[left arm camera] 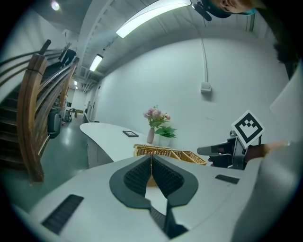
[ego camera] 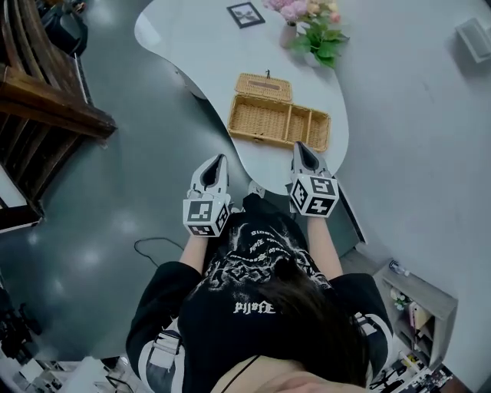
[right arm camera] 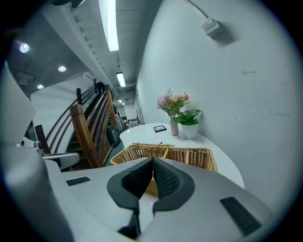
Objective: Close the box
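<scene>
wicker box (ego camera: 278, 124) is sitting open on the white table (ego camera: 199, 42), its lid (ego camera: 263, 87) lying back. left gripper (ego camera: 219, 160) and right gripper (ego camera: 301, 147) are hovering near it by the table's edge, both with jaws pressing together, holding nothing.

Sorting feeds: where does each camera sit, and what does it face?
Head view: on the head, facing down at wicker box; left gripper, right gripper, shirt show.
Left gripper view: on left gripper, facing box past shut jaws; right gripper shows.
Right gripper view: on right gripper, facing box past shut jaws.
All share box, flowers.
</scene>
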A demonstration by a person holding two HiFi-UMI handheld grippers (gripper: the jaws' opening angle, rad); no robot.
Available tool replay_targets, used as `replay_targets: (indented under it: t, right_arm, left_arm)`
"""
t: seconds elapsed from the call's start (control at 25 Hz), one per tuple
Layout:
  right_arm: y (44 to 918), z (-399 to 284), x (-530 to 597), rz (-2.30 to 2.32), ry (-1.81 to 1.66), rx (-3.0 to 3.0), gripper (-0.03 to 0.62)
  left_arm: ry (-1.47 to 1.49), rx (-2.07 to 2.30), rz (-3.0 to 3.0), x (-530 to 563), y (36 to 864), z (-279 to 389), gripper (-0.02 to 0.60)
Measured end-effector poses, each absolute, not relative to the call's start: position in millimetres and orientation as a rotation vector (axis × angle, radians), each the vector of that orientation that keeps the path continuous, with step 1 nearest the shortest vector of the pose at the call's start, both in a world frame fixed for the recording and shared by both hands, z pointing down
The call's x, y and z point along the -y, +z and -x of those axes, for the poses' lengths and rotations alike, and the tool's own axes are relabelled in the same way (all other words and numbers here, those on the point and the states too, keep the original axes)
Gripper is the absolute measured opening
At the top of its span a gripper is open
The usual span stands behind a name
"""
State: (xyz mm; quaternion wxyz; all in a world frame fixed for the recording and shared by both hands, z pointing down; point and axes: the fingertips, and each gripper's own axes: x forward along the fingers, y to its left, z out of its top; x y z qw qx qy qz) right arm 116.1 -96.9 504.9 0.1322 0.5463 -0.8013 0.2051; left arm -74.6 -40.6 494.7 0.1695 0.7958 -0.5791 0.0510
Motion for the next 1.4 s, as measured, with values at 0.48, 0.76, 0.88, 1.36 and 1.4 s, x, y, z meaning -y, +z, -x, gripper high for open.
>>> replay_targets:
  t: [0.48, 0.76, 0.88, 1.36, 1.4]
  right_arm:
    - [489, -113, 182, -1.514, 0.581, 2.329, 0.026]
    - [491, -117, 198, -1.502, 0.608, 2.319, 0.026]
    - [489, -118, 207, -1.52, 0.617, 2.299, 0.026]
    - [493, -92, 247, -1.618, 0.692, 2.178, 0.026]
    - [493, -89, 251, -1.624, 0.699, 2.171, 0.026]
  left_arm:
    - [0.171, 1.699, -2.25, 116, 478, 47, 0.025]
    - [0.168, 1.727, -2.225, 132, 480, 48, 0.025]
    - [0.153, 1.733, -2.212, 143, 478, 56, 0.025]
    - [0.156, 1.598, -2.258, 205, 481, 91, 0.025]
    - [0.158, 1.584, -2.266, 210, 482, 95, 0.025]
